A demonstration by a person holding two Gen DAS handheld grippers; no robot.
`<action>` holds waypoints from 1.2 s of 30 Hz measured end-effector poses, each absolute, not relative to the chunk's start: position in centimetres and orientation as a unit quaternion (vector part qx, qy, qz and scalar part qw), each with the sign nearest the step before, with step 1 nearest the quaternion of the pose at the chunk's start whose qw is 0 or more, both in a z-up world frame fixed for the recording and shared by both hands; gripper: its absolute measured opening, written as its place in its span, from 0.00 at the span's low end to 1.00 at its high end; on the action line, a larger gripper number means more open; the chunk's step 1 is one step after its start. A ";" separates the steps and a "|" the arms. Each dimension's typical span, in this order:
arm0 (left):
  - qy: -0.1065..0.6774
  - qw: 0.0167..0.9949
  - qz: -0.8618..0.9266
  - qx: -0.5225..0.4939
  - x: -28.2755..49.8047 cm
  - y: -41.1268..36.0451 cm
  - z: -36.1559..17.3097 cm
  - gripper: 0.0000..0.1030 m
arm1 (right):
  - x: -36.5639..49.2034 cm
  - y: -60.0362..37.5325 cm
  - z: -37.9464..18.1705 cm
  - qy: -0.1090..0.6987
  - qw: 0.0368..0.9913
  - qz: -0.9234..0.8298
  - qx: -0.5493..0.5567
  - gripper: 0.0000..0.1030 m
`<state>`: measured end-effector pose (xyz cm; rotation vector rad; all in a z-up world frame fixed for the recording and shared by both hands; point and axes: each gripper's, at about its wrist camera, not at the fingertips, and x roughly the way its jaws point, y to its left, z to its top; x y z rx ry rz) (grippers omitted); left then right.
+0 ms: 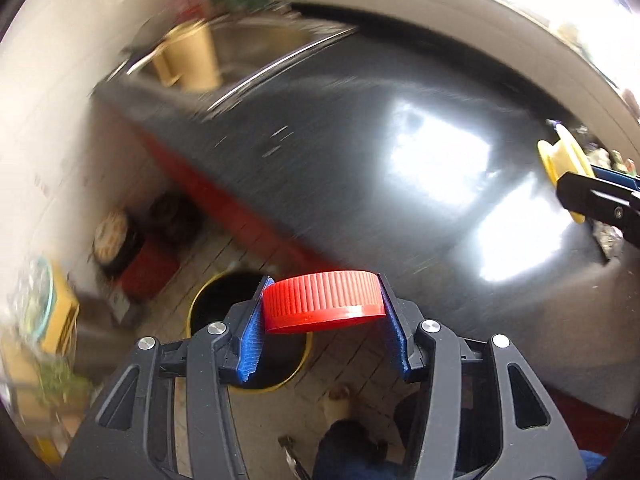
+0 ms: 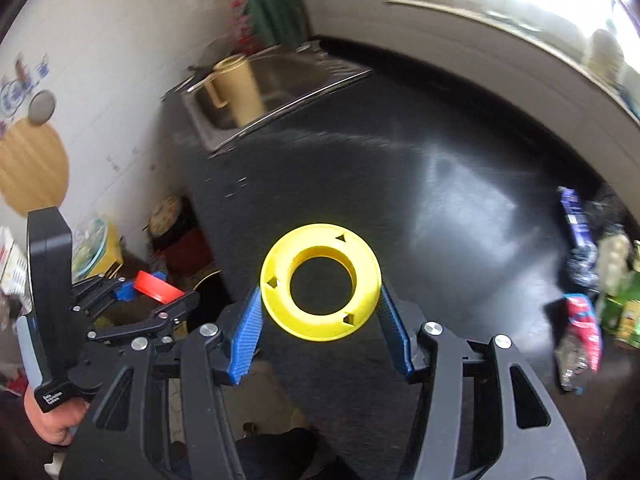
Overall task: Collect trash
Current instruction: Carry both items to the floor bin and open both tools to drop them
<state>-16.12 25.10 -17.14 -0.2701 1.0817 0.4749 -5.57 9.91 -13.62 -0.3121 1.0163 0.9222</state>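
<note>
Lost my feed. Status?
Left gripper shut on red cap. Right gripper shut on yellow ring. Bin below left, unobstructed.

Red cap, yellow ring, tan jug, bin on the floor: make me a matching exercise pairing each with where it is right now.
Things:
1 red cap
2 yellow ring
3 tan jug
4 yellow-rimmed bin

Places:
A in the sink
B on the floor by the counter
C between the left gripper's jaws
D between the right gripper's jaws

Pairs: 1-C, 2-D, 3-A, 4-B

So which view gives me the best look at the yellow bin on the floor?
Left wrist: the yellow bin shows its rim and dark inside below the red cap. Right wrist catches only a rim sliver.
</note>
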 end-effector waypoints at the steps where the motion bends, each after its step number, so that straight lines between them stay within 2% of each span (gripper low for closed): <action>1: 0.513 0.814 0.236 -0.133 -17.4 26.1 -18.1 0.48 | -6.8 11.6 -14.3 0.470 0.750 0.440 -0.152 0.52; 6: 0.525 0.783 0.279 -0.185 -23.0 30.7 -23.4 0.48 | -13.4 20.2 -18.5 0.495 0.675 0.513 -0.191 0.52; 13: 0.527 0.761 0.301 -0.229 -26.3 34.5 -29.2 0.48 | -16.2 26.3 -24.2 0.523 0.631 0.524 -0.232 0.52; 23: 0.519 0.764 0.289 -0.252 -26.2 36.8 -31.0 0.49 | -17.0 30.0 -26.7 0.533 0.612 0.526 -0.251 0.53; 24: 0.519 0.764 0.287 -0.255 -26.1 37.2 -31.2 0.53 | -16.9 30.2 -26.9 0.535 0.612 0.525 -0.252 0.53; 25: 0.520 0.763 0.285 -0.256 -26.1 37.3 -31.2 0.61 | -16.7 30.5 -27.0 0.536 0.612 0.524 -0.253 0.57; 28: 0.518 0.766 0.292 -0.244 -26.2 37.4 -31.0 0.74 | -16.2 30.7 -27.0 0.533 0.614 0.523 -0.253 0.70; 30: 0.520 0.765 0.295 -0.239 -26.2 37.4 -30.8 0.79 | -16.2 31.1 -27.0 0.532 0.613 0.525 -0.256 0.71; 34: 0.522 0.766 0.296 -0.231 -26.1 37.1 -29.3 0.81 | -15.7 29.8 -25.2 0.521 0.625 0.520 -0.259 0.72; 36: 0.515 0.776 0.293 -0.216 -25.5 36.2 -27.3 0.84 | -15.0 28.2 -23.6 0.514 0.640 0.514 -0.249 0.78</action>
